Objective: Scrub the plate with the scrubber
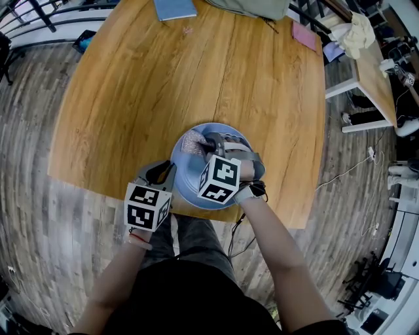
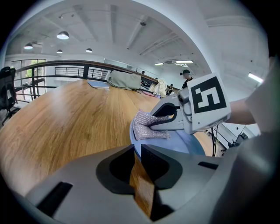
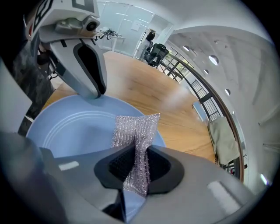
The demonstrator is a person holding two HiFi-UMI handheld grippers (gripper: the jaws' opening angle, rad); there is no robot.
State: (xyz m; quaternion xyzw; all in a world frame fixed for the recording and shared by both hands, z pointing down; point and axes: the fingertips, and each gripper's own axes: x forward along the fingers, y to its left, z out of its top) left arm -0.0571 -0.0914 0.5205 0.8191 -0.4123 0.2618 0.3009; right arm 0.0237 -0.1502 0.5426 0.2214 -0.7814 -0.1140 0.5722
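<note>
A blue plate [image 1: 188, 176] lies on the wooden table [image 1: 131, 98], close to its near edge. On the plate's far left part rests a silvery mesh scrubber [image 1: 194, 142], with my right gripper [image 1: 209, 146] shut on it. In the right gripper view the scrubber [image 3: 136, 127] runs up between the pads and fans out over the plate [image 3: 74, 127]. My left gripper [image 1: 171, 173] sits at the plate's near left rim. Its jaws stand a narrow slit apart, and the rim [image 2: 136, 148] enters that slit. The left gripper view shows the right gripper [image 2: 152, 124] pressing the scrubber [image 2: 146, 131] onto the plate.
A blue notebook [image 1: 175, 8], a grey bag [image 1: 252, 6] and a pink item [image 1: 303, 35] lie along the table's far edge. A second table [image 1: 373, 72] with a cloth stands at the right. The person's legs are just below the near table edge.
</note>
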